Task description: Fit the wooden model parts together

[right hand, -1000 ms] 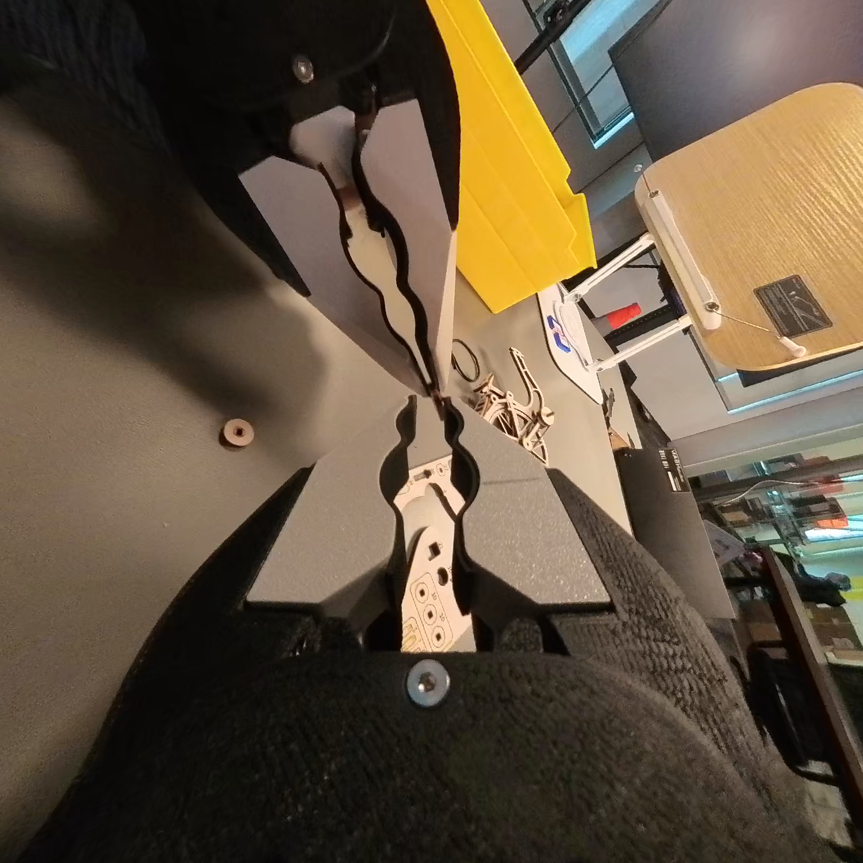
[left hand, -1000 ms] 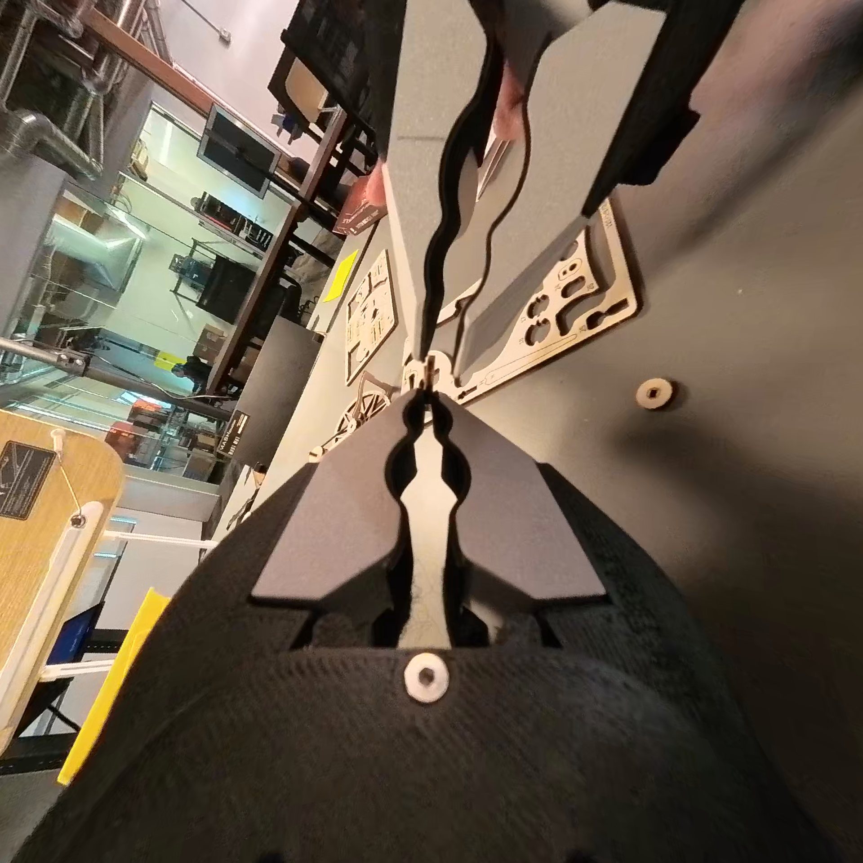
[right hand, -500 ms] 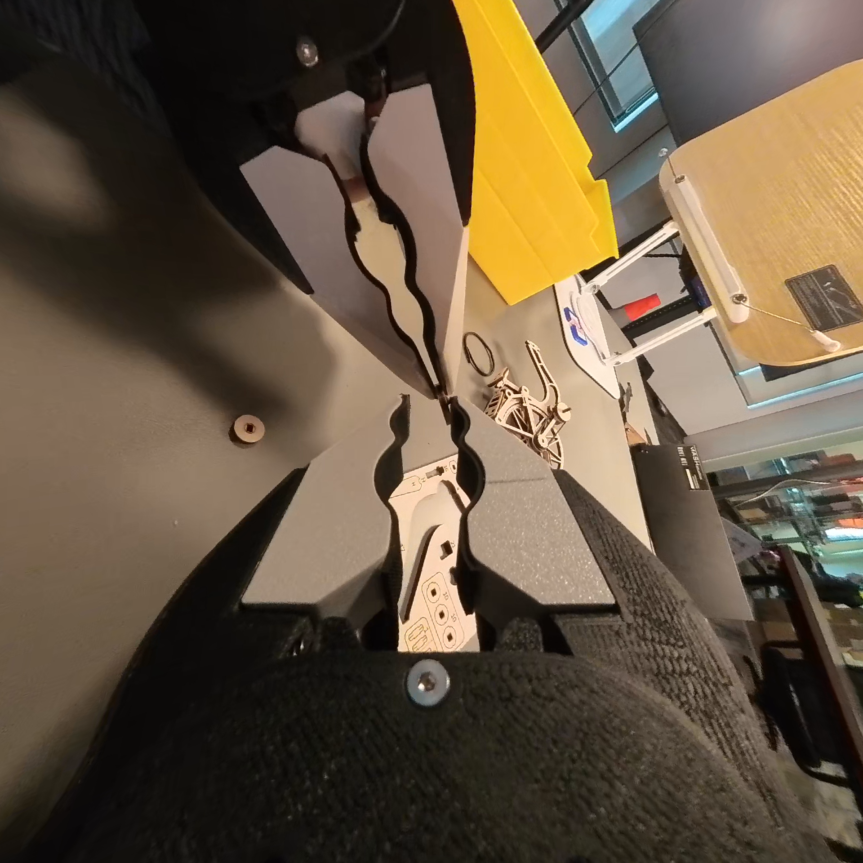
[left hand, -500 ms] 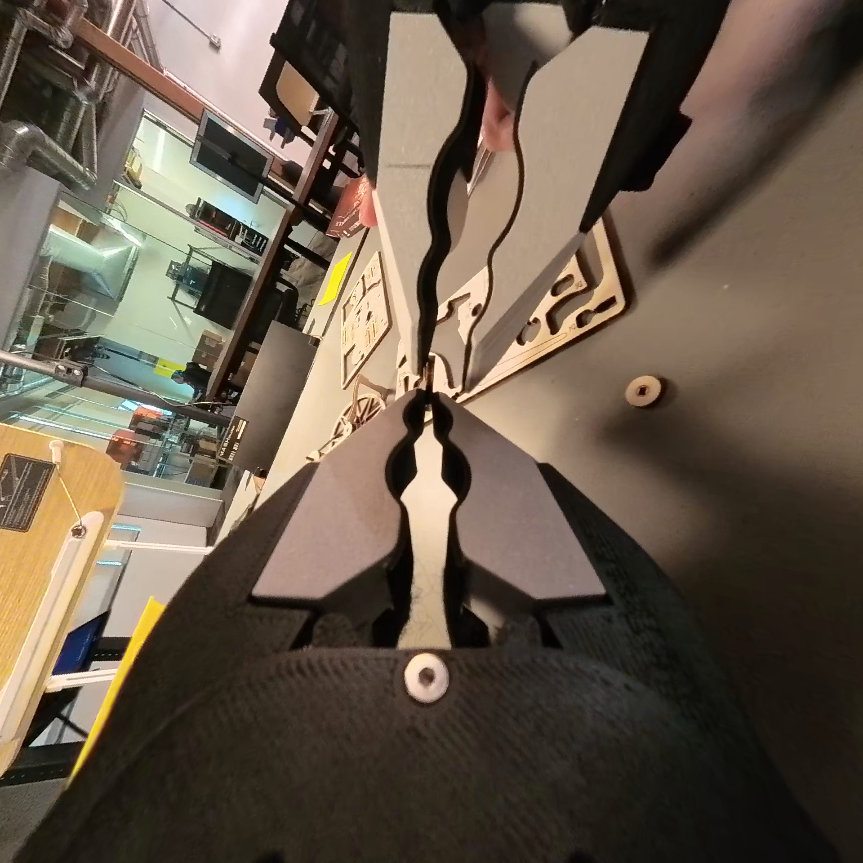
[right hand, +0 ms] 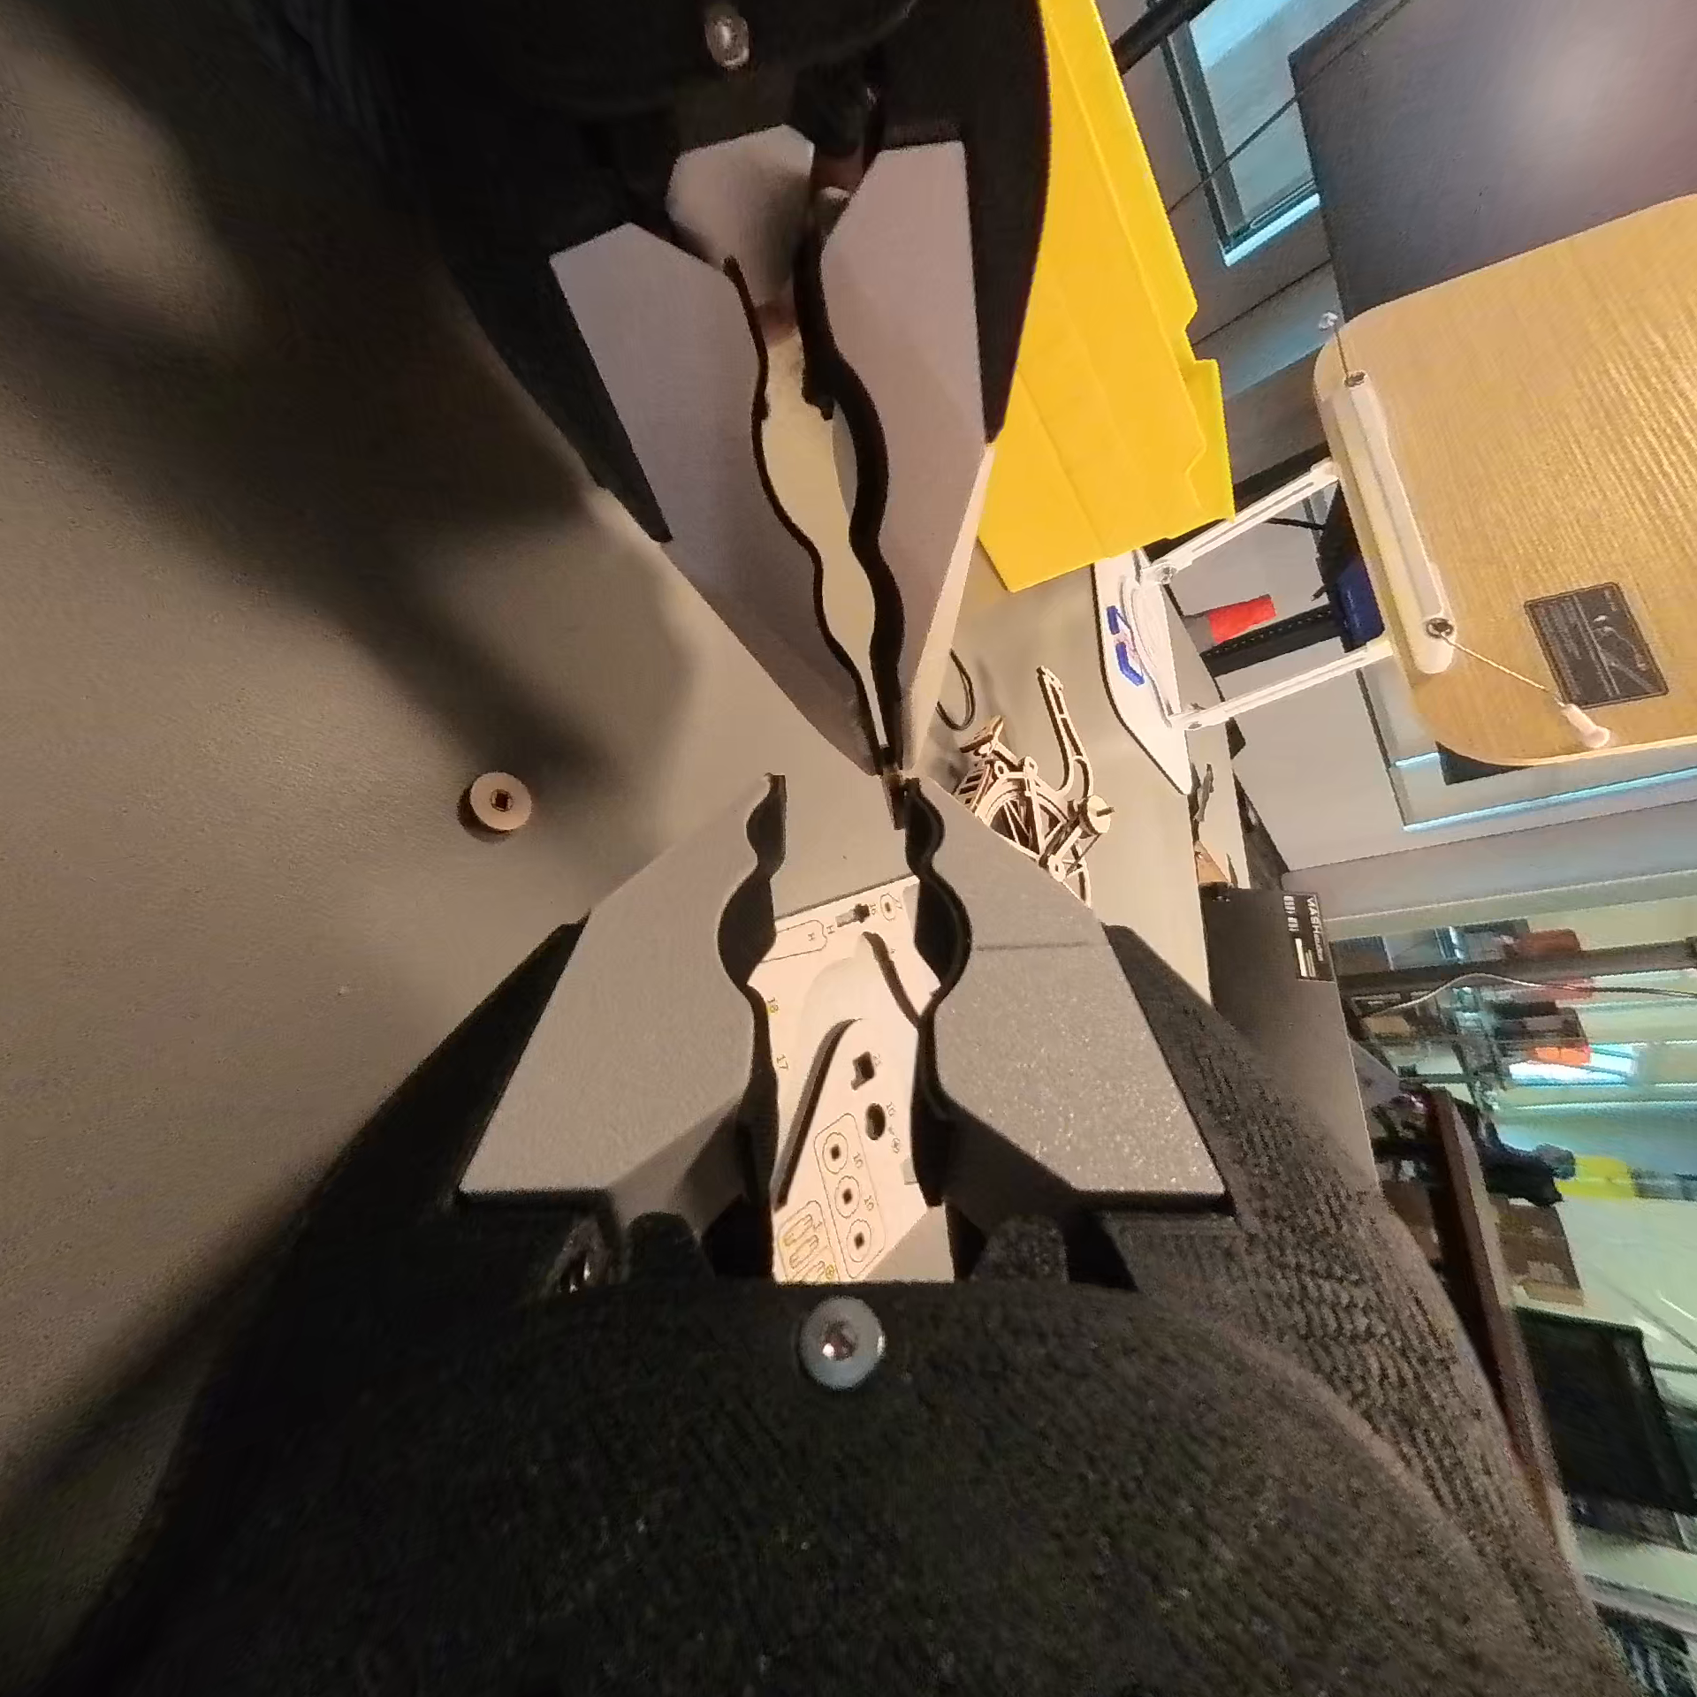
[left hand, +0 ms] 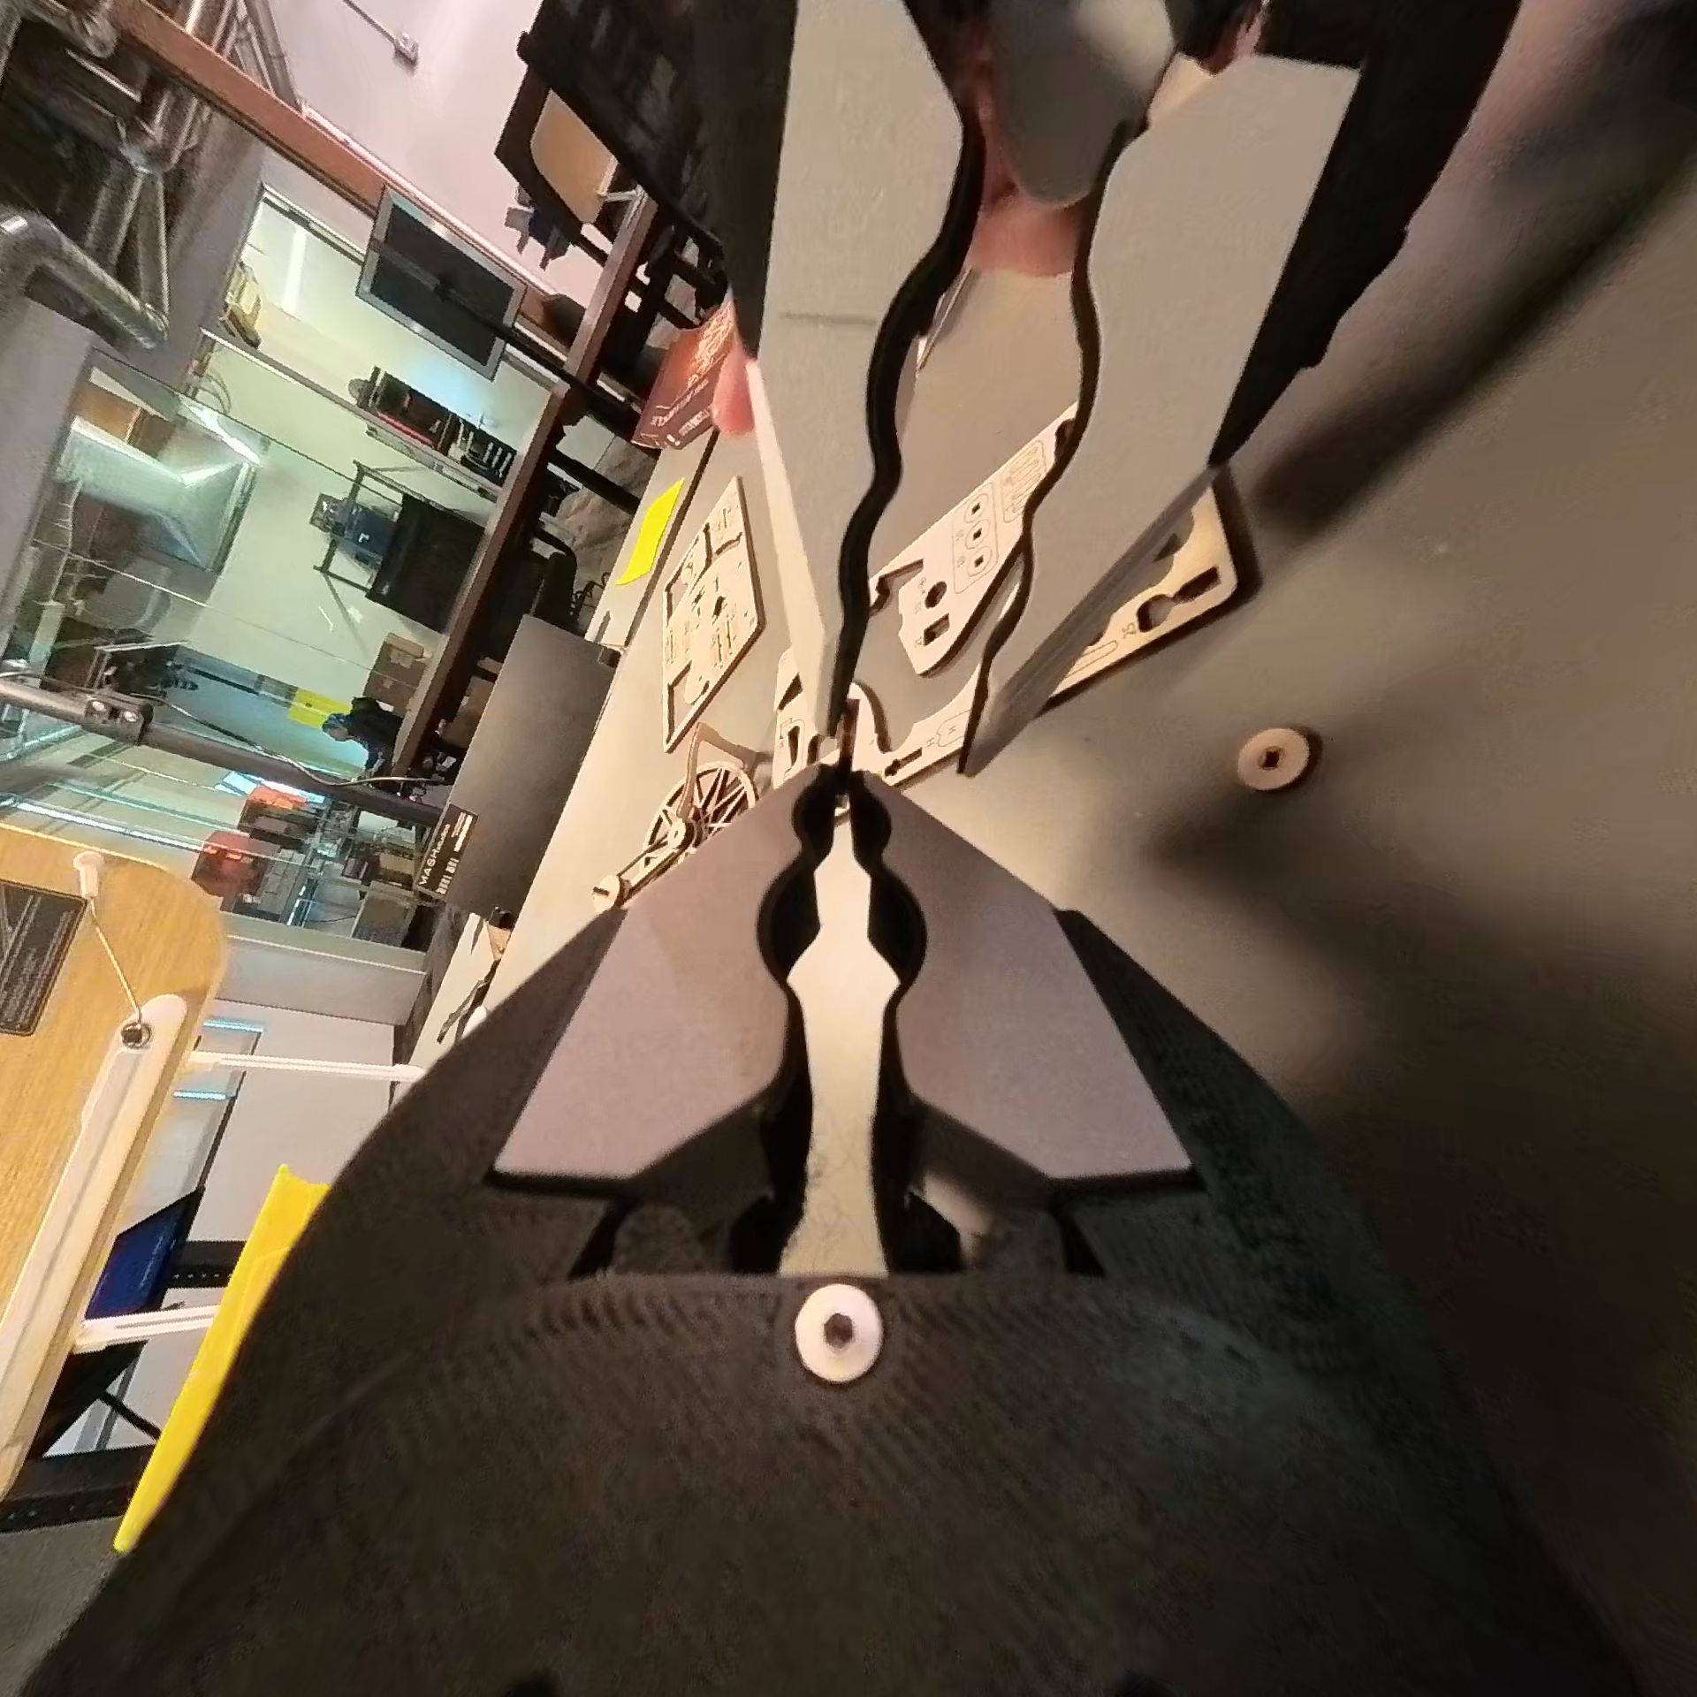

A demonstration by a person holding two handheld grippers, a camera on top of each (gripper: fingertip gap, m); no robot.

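My left gripper (left hand: 840,785) is shut on a small wooden part (left hand: 842,730) that sticks out past its tips, above the grey table. My right gripper (right hand: 840,790) faces it tip to tip and is open; its right finger (right hand: 918,808) lies against the small wooden part (right hand: 894,782) and its left finger stands apart. In the left wrist view the right gripper (left hand: 904,735) comes down from the top. In the right wrist view the left gripper (right hand: 880,748) comes down from the top. A part-built wooden bicycle model (left hand: 698,817) (right hand: 1028,790) lies beyond them.
A wooden part sheet (left hand: 937,615) (right hand: 845,1102) lies under the grippers, a second sheet (left hand: 712,615) farther off. A loose wooden washer (left hand: 1272,758) (right hand: 496,805) lies on the table. A yellow bin (right hand: 1102,367), a black box (left hand: 523,735) and a wooden chair (right hand: 1515,459) stand around.
My right gripper's jaws have spread apart, letting go of the small part. My left gripper stays shut on it. Both grippers have barely shifted.
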